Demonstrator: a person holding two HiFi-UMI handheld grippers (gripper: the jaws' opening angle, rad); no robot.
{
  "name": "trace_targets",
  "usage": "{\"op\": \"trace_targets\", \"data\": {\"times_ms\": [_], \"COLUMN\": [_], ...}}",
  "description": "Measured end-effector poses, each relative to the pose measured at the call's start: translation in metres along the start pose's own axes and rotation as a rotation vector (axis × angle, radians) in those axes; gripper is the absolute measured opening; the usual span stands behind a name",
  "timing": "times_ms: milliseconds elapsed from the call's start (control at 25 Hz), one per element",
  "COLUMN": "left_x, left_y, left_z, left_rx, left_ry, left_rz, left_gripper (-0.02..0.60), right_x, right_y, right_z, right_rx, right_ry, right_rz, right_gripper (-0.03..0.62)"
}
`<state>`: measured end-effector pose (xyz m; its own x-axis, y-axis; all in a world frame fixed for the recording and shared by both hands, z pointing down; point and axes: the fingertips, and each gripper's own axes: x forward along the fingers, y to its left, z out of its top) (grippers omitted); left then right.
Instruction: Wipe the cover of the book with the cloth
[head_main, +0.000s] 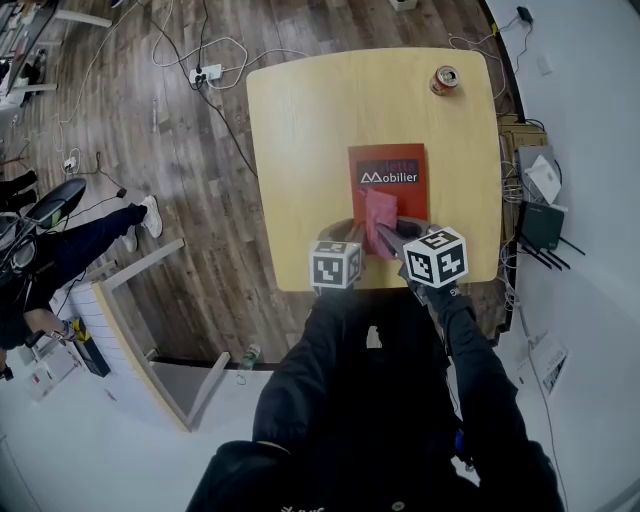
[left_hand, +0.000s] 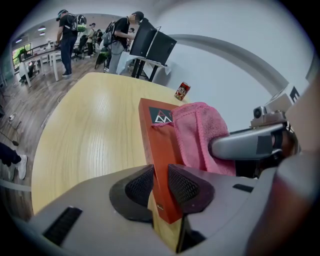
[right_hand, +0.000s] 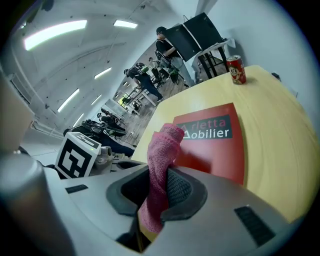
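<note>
The left gripper (left_hand: 161, 189) clamps the book (left_hand: 159, 145) by its near edge. The right gripper (right_hand: 159, 192) pinches a pink cloth (right_hand: 162, 150) that lies on the red cover. The book sits near the front edge of the table (head_main: 300, 150), with a can (head_main: 444, 79) at the far corner.

A: Light?
B: Bright, even; ceiling strips (right_hand: 55, 32) at 11 o'clock, soft sheen on worktop (left_hand: 95, 130).
A: Pic quality?
B: Fisheye bend, dark corners in both gripper views; far bkgd soft.
</note>
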<state>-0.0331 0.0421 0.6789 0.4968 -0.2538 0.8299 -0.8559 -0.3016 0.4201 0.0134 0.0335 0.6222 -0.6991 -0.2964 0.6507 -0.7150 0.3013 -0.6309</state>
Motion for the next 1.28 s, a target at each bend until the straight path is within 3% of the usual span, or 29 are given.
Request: {"op": "trace_targets", "data": {"times_ms": [480,1280], "left_x": [0.0,0.0], "left_y": [0.0,0.001], "left_z": [0.0,-0.001], "left_rx": [-0.002,0.012], "left_ry": [0.002,0.024], "left_rz": [-0.002,0.001], "left_gripper": [0.106,0.106], "right_x": [0.015,-0.036], "right_y": [-0.024,-0.079], "right_z": [-0.023,-0.028], "right_rx": [0.072,0.09], "right_ry": [0.044,0.019], "right_rz": [-0.049,-0.153], "right_gripper": [0.078,0.078]}}
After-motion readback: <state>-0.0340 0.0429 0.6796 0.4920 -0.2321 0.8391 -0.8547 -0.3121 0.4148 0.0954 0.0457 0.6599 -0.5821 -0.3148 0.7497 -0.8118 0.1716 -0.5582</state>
